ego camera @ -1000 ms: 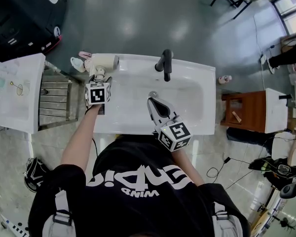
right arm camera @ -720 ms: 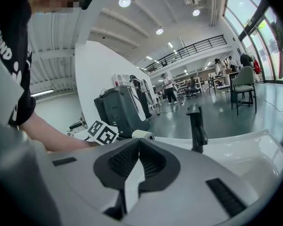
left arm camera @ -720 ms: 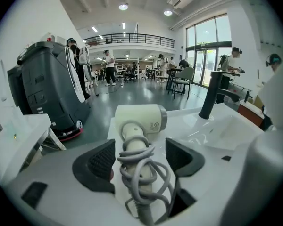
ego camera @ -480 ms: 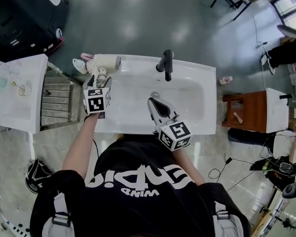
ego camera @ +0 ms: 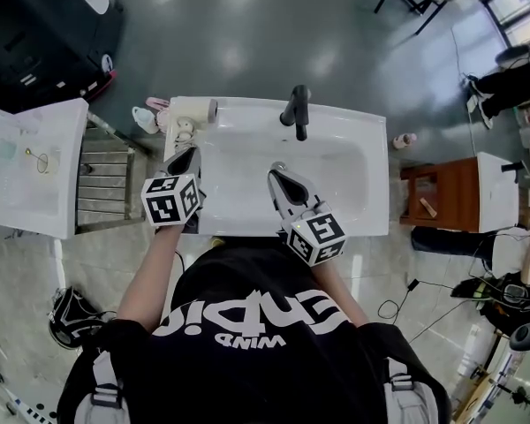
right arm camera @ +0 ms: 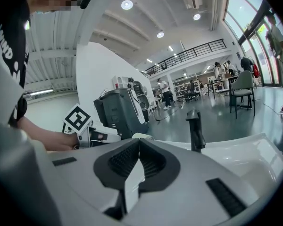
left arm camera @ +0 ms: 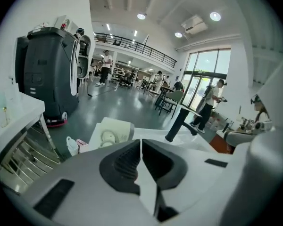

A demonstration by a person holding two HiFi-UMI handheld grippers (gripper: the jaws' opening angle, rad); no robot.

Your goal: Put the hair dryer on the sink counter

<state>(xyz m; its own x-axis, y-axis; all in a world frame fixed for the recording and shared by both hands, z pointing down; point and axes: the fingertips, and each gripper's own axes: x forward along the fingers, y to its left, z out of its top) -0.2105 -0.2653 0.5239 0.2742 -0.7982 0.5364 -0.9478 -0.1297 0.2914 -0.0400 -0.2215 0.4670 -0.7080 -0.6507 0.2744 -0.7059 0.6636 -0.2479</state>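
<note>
Cream hair dryer [ego camera: 193,111] was left lying at back-left corner of sink counter [ego camera: 346,124]. Left gripper [ego camera: 189,155], held clear of it, had jaws just closed on nothing. Right gripper [ego camera: 277,177] jaws were pressed together, empty, over basin.

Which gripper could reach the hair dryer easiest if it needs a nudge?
Left. The left gripper hovers near the hair dryer on the sink counter; its jaws have just closed on nothing. The right gripper hangs over the basin, farther away.
</note>
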